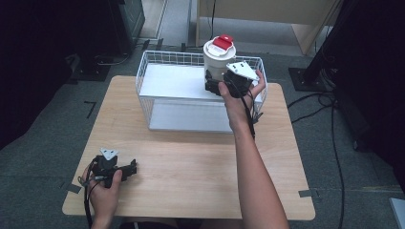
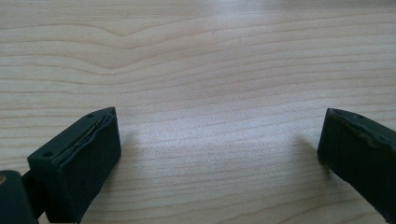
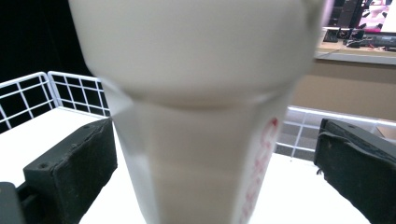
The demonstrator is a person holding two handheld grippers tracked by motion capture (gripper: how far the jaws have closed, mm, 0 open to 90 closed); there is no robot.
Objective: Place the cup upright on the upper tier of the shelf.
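While the left gripper lies low on the near left of the wooden table, the right gripper reaches a white canister with a red cap, standing in the far right of a white wire basket. Seen from the left gripper, its jaws gape wide over bare wood. Seen from the right gripper, the canister stands between parted jaws, not squeezed.

Matt pale wood-grain table, white wire basket, smooth white plastic container
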